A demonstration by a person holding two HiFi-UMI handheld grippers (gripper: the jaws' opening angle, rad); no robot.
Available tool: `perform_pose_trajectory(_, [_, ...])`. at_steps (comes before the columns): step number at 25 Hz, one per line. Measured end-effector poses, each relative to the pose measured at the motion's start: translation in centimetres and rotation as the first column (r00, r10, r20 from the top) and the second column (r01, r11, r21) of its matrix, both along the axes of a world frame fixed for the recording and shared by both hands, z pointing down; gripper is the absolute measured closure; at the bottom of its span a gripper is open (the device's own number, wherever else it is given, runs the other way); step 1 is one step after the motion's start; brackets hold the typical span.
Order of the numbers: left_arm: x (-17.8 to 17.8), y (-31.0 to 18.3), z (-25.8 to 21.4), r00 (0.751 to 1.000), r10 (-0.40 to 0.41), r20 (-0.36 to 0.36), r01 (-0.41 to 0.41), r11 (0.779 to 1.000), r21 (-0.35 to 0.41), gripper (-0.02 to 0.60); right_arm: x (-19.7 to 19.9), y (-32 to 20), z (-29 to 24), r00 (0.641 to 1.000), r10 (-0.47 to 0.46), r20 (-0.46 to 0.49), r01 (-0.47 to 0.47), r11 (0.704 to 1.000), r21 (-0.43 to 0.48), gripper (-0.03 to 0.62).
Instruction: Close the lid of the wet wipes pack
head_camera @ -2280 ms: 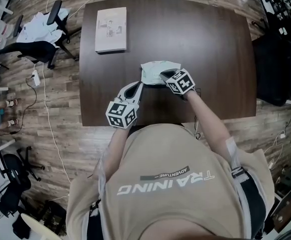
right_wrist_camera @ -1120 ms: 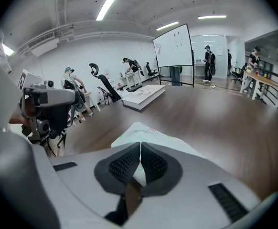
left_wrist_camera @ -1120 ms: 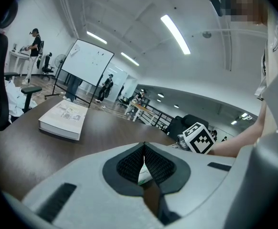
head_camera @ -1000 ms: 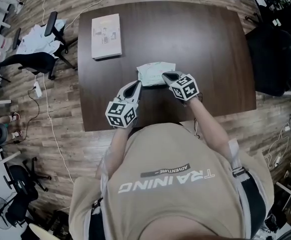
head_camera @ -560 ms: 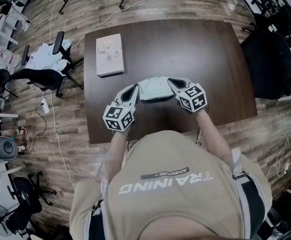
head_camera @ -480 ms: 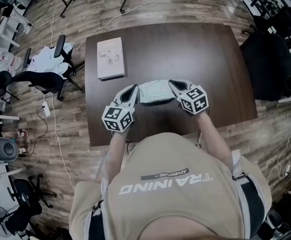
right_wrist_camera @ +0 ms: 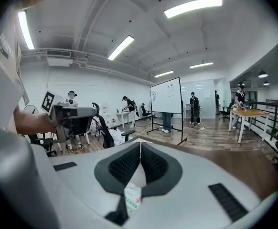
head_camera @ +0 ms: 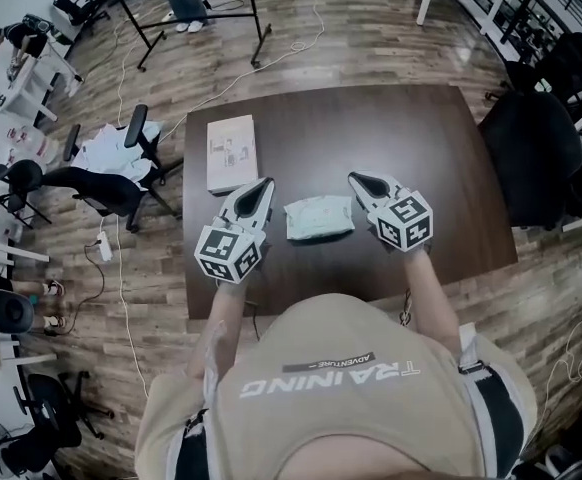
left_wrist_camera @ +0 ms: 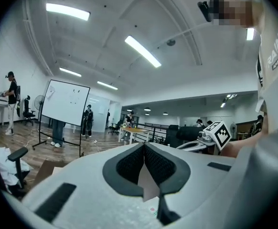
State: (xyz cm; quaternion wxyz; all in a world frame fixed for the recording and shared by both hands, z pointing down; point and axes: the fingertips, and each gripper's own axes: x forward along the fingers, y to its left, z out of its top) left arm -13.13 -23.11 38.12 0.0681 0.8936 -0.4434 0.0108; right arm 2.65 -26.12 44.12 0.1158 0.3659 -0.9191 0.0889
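Wipes pack (head_camera: 319, 218) flat near the middle of the table (head_camera: 411, 138), a little toward the near edge; pale green-white, long side parallel to that edge; too small in the head view to tell how the lid sits.

Left gripper (head_camera: 267, 182) over the table just beside the pack's left end, clear of it, tips toward the far edge; jaws pressed together at the tips in the left gripper view, nothing clamped between them. Right gripper (head_camera: 355, 177) just beside the pack's right end, likewise clear of it, tips toward the far edge; jaws together at the tips in the right gripper view, gripping nothing. Pack bracketed between the two, touched by neither; marker cubes toward the near edge, a forearm behind each.

Booklet (head_camera: 232, 153) flat near the far left corner, well apart from the pack. Beige shirt (head_camera: 341, 398) filling the bottom of the head view.

Wooden floor (head_camera: 371, 38) all round the table; office chair (head_camera: 111, 178) off the left edge with a pale cloth over it; black chair (head_camera: 531, 153) off the right edge; cables trailing across the floor beyond the far edge. Whiteboard (left_wrist_camera: 66, 103) on a stand across the room, people standing near it.
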Motion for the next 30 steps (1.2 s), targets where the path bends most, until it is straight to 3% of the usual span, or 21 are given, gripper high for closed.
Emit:
perform_pose_trajectory(8, [-1.2, -1.3, -2.5, 0.999, -0.032, -0.031, 0.033, 0.999, 0.034, 0.571, -0.5, 0.1, -5.7, 1.000, 0.010, 0.029, -0.014, 0.990, 0.138, 0.579])
perform_pose_trajectory(12, [-1.9, -1.4, -3.4, 0.996, -0.060, -0.063, 0.064, 0.997, 0.052, 0.571, -0.8, 0.3, -7.0, 1.000, 0.025, -0.013, -0.022, 0.979, 0.201, 0.579])
perform_pose_trajectory(16, [-1.0, -0.9, -3.5, 0.998, -0.056, -0.004, 0.056, 0.995, 0.084, 0.571, -0.9, 0.6, -7.8, 0.999, 0.049, -0.010, -0.045, 0.970, 0.240, 0.580])
perform_pose_trajectory(20, [0.3, -0.7, -3.0, 0.991, -0.052, 0.120, 0.036, 0.991, 0.126, 0.571, -0.5, 0.2, -8.9, 0.993, 0.090, 0.081, -0.107, 0.963, 0.247, 0.580])
perform_pose_trajectory(24, [0.4, -0.3, -3.4, 0.996, -0.037, 0.084, 0.028, 0.993, 0.111, 0.571, -0.6, 0.5, -9.3, 0.988, 0.109, 0.111, -0.134, 0.959, 0.251, 0.580])
perform_pose_trajectory(30, [-0.3, -1.1, -1.7, 0.995, -0.069, 0.066, 0.064, 0.995, 0.072, 0.571, -0.1, -0.2, -8.3, 0.990, 0.118, 0.080, -0.133, 0.967, 0.217, 0.580])
